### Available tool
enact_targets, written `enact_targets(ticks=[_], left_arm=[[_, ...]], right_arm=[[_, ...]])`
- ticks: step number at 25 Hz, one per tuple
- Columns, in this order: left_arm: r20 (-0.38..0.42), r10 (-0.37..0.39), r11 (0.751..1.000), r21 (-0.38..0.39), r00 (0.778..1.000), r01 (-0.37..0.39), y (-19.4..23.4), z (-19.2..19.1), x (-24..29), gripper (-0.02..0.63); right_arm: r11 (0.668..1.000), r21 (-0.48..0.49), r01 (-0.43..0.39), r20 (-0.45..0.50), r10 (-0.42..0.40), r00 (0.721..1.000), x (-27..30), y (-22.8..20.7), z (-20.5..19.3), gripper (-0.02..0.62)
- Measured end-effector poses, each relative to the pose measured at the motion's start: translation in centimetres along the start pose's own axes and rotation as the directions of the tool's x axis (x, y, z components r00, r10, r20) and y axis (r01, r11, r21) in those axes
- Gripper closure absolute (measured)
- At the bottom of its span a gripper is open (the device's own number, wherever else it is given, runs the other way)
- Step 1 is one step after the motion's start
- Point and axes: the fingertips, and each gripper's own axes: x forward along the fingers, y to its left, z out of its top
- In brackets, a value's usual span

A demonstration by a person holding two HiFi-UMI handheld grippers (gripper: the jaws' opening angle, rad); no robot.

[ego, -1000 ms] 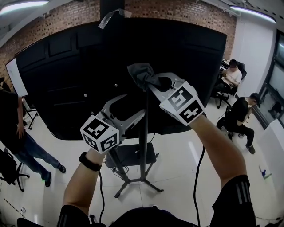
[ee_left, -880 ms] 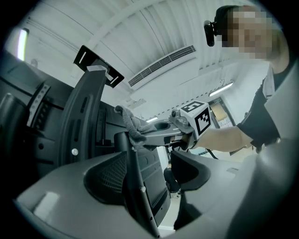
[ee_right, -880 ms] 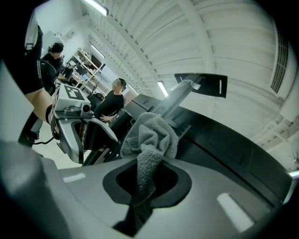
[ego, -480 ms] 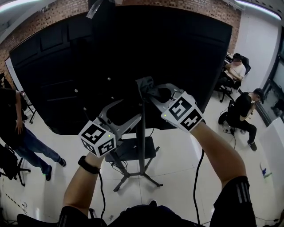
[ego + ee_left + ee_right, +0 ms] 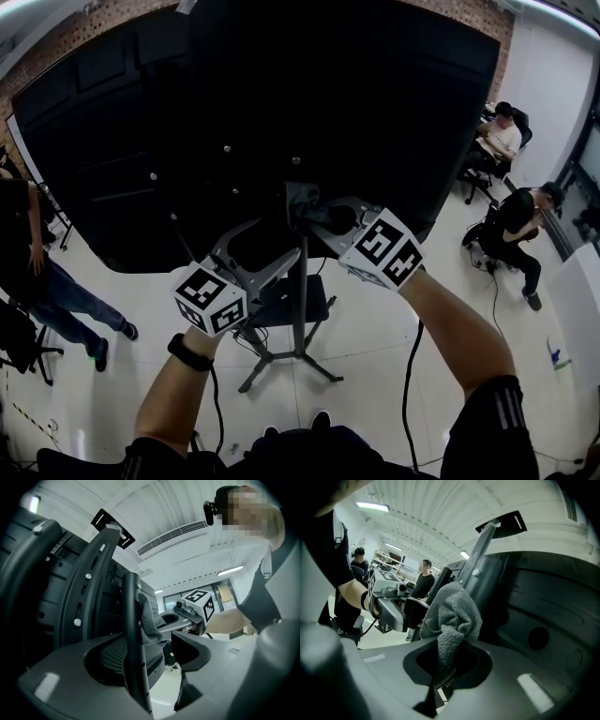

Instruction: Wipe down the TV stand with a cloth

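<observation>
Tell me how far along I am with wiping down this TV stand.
Done: nothing shows as finished; no wiped patch can be told apart. In hand: the right gripper holds the grey cloth against the pole, behind the TV, and the left gripper has its jaws apart around the pole. Left: probably the lower pole, the shelf and the legs.

Not much wiggle room here: the stand's pole (image 5: 299, 309) sits between my left gripper's (image 5: 279, 242) spread jaws, so sideways is blocked and it can only run along it. My right gripper (image 5: 309, 217), clamped on the cloth (image 5: 302, 199), is against the same pole, and the TV's black back (image 5: 281, 103) walls off everything above. Lower down, the shelf (image 5: 321, 305) and splayed legs (image 5: 260, 380) stick out. The white floor (image 5: 375, 347) either side is open.
</observation>
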Motion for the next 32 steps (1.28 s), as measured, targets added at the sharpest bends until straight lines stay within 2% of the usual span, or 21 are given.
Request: enact_targets(ticks=[8,16,24,32], left_arm=[[-0.047,0.005,0.999,-0.052,0.999,-0.008,0.2,-3.9,-0.6,0.285],[-0.120,0.011,0.993,-0.118,0.993,-0.026,1.1,-10.2,-1.7,0.285],[-0.173,0.008,0.989,-0.145,0.985,-0.033,0.8,-16.1,-2.2,0.285],[-0.248,-0.001,0.977,-0.206,0.969,-0.051,0.1,-23.0,-3.0,0.285]], right_arm=[[0.999,0.029,-0.045,-0.046,0.046,0.998,2.0,3.3,-3.4,0.566],[0.995,0.079,-0.065,-0.084,0.072,0.994,3.8,5.9,-7.5,0.566],[0.988,0.138,-0.075,-0.124,0.092,0.988,5.6,8.5,-12.6,0.566],[0.974,0.211,-0.083,-0.188,0.124,0.974,7.6,11.6,-19.1,0.566]])
